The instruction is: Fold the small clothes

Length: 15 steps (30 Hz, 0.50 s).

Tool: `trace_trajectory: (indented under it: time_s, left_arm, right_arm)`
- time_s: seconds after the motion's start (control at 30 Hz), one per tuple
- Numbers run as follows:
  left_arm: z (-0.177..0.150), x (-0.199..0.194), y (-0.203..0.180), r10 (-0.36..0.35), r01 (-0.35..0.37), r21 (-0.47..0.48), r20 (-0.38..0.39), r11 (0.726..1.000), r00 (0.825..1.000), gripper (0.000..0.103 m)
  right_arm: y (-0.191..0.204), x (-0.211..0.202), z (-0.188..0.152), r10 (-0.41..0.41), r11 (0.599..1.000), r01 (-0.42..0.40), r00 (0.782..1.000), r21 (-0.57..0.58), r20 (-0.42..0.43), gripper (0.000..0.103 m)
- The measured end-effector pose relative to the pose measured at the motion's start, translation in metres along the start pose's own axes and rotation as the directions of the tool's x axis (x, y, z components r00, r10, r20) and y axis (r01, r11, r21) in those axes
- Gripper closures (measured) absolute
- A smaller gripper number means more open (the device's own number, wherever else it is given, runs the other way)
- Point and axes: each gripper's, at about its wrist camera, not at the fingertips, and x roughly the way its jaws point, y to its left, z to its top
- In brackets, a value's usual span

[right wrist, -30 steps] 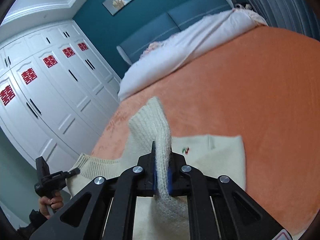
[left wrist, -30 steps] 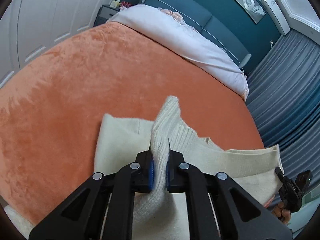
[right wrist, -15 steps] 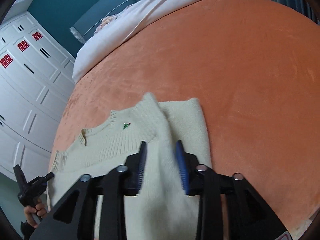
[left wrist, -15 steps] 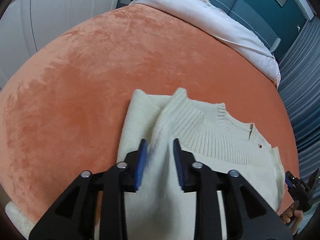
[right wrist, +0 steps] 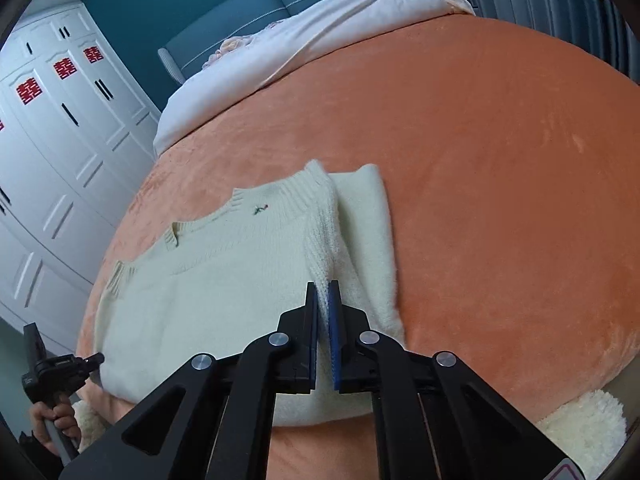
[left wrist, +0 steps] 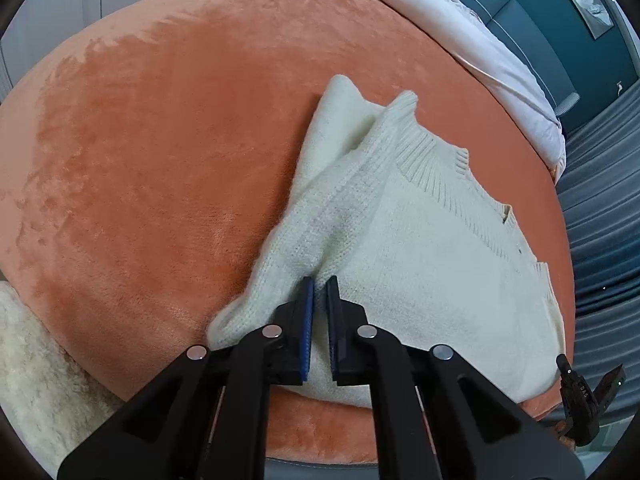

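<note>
Resting folded near the foot edge of the orange blanket (right wrist: 500,160): cream sweater (left wrist: 420,248), both tongs closed above it.
Left gripper (left wrist: 319,286) and right gripper (right wrist: 323,290) each show only a narrow slit between the blue pads; whether knit is pinched there is hard to make out. Sweater's near hem is hidden behind the gripper bodies. Wide bare blanket lies beyond the collar.

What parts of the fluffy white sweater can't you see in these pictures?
- Left wrist view: the sweater near hem is hidden behind the left gripper.
- Right wrist view: the right gripper covers the near edge.
- The tiny embroidered mark is too small to identify.
- The sweater's underside lies against the orange blanket.
</note>
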Motion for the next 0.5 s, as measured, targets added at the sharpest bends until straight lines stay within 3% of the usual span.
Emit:
trace_trajectory:
  time_s: [0.1, 0.2, 0.23, 0.3, 0.33, 0.4, 0.47, 0.5]
  left_arm:
    - [-0.004, 0.009, 0.001, 0.026, -0.026, 0.016, -0.002, 1.0, 1.0, 0.095]
    - [-0.005, -0.001, -0.009, 0.064, -0.065, 0.049, 0.025, 0.997, 0.998, 0.093]
    - [-0.007, -0.011, -0.017, 0.089, -0.092, 0.07, 0.051, 0.993, 0.995, 0.089]
    - [-0.013, -0.03, -0.033, 0.122, -0.136, 0.114, 0.121, 0.984, 0.985, 0.08]
    - [-0.016, -0.041, -0.044, 0.104, -0.126, 0.134, 0.158, 0.983, 0.982, 0.077]
    - [-0.021, -0.051, -0.065, 0.068, -0.103, 0.171, 0.198, 0.98, 0.978, 0.074]
    - [-0.027, -0.043, -0.086, 0.02, -0.06, 0.209, 0.187, 0.976, 0.982, 0.064]
    - [-0.031, -0.031, -0.095, 0.012, -0.048, 0.226, 0.157, 0.973, 0.988, 0.061]
  right_arm:
    - [-0.017, 0.026, -0.018, -0.048, 0.999, 0.046, 0.992, -0.017, -0.117, 0.099]
    - [-0.015, 0.011, -0.013, -0.058, 0.998, 0.061, 0.995, 0.035, -0.084, 0.091]
    - [-0.01, 0.003, -0.011, -0.087, 0.995, 0.09, 0.995, 0.049, -0.055, 0.082]
    - [0.01, -0.017, -0.007, -0.121, 0.993, 0.121, 0.993, 0.016, 0.014, 0.082]
    - [0.028, -0.026, -0.006, -0.082, 0.996, 0.083, 0.996, -0.026, 0.043, 0.082]
    - [0.067, -0.026, -0.009, 0.029, 0.992, -0.027, 0.999, -0.119, 0.014, 0.082]
    - [0.116, -0.004, -0.024, 0.129, 0.965, -0.147, 0.987, -0.215, -0.097, 0.082]
    - [0.141, 0.011, -0.035, 0.18, 0.945, -0.216, 0.97, -0.244, -0.161, 0.082]
